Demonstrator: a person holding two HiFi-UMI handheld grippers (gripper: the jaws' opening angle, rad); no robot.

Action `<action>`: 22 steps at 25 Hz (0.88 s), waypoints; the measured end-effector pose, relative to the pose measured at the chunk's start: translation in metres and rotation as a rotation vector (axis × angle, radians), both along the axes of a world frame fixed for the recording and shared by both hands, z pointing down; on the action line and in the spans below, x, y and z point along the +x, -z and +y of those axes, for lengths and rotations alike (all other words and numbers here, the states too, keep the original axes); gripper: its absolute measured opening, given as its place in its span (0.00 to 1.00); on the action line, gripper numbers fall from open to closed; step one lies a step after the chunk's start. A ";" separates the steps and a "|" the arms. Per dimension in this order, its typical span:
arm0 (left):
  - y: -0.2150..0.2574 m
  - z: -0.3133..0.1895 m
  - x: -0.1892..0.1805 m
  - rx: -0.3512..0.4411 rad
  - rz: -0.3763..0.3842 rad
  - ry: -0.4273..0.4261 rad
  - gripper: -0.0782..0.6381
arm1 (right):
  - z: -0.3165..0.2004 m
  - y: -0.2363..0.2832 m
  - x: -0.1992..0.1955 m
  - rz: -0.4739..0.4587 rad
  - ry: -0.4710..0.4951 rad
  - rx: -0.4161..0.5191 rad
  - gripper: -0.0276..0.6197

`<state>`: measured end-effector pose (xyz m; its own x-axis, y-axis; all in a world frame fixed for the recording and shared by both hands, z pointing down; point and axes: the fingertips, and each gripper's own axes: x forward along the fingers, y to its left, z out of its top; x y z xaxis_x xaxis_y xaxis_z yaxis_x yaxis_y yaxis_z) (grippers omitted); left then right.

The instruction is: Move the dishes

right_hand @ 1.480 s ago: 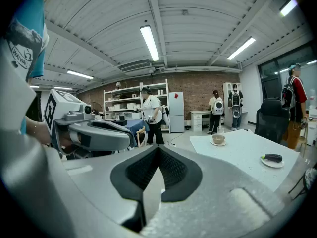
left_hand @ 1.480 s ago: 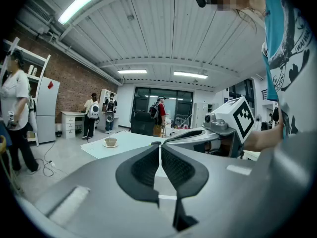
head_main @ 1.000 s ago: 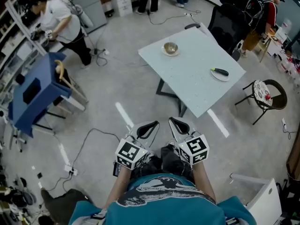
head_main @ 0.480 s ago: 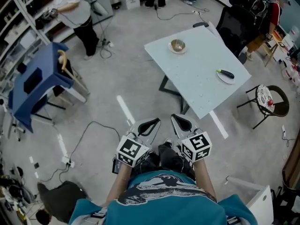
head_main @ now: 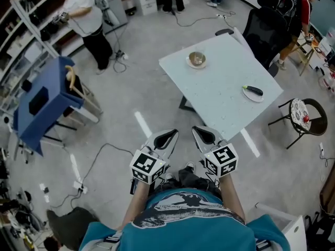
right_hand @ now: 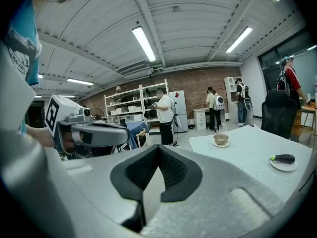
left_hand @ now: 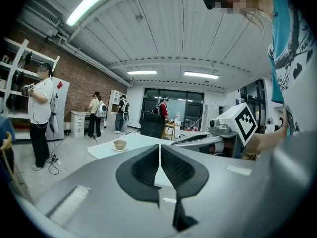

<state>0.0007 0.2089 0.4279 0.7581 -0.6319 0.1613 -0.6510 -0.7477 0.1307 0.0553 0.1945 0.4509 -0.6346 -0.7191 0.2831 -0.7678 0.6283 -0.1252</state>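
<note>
Blue stool [head_main: 37,104]: is standing on the grey floor at about 10 o'clock from the grippers, well apart from the table.

Person in a white shirt [head_main: 86,14]: is standing by the shelving at about 11 o'clock.

Left gripper [head_main: 167,136]: is hovering low in front of the person's body. Its long axis is pointing toward 1 o'clock in the head view. Its jaws are meeting flush, with nothing between them.

Right gripper [head_main: 202,134]: is hovering just beside the left one. Its long axis is pointing toward 11 o'clock, so the two tips are leaning toward each other. Its jaws are likewise pressing together, empty.

Table [head_main: 220,95]: is standing corner-on at about 1 o'clock from the grippers, with one corner pointing back toward them. Neither gripper is touching it.

Bowl [head_main: 197,59]: is sitting upright on a small saucer near the table's 11 o'clock edge.

Plate [head_main: 252,94]: is lying flat near the table's 3 o'clock corner, at about 4 o'clock from the bowl and well apart from it.

Eggplant [head_main: 253,90]: is lying on the plate, dark and slim. Its long axis is running roughly from 10 o'clock to 4 o'clock in the head view.

Black office chair [head_main: 266,31]: is standing just beyond the table's far edge at 1 o'clock.

Round seat [head_main: 299,113]: is standing on the floor just past the table's 3 o'clock corner.
</note>
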 end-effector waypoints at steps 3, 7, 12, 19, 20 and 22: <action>0.000 -0.014 0.017 -0.002 -0.001 -0.012 0.14 | -0.016 0.000 0.014 -0.006 0.001 -0.003 0.05; 0.001 -0.029 0.037 0.008 -0.010 -0.026 0.14 | -0.034 0.000 0.032 -0.019 0.002 0.000 0.05; -0.002 -0.042 0.051 0.024 -0.070 -0.015 0.14 | -0.047 -0.005 0.040 -0.034 0.022 -0.005 0.05; -0.011 -0.050 0.079 0.023 -0.138 -0.037 0.14 | -0.057 -0.015 0.053 -0.046 0.048 -0.032 0.05; -0.012 -0.051 0.080 0.021 -0.139 -0.038 0.14 | -0.059 -0.016 0.054 -0.048 0.048 -0.035 0.05; -0.012 -0.054 0.082 0.022 -0.145 -0.036 0.14 | -0.062 -0.019 0.056 -0.053 0.047 -0.041 0.05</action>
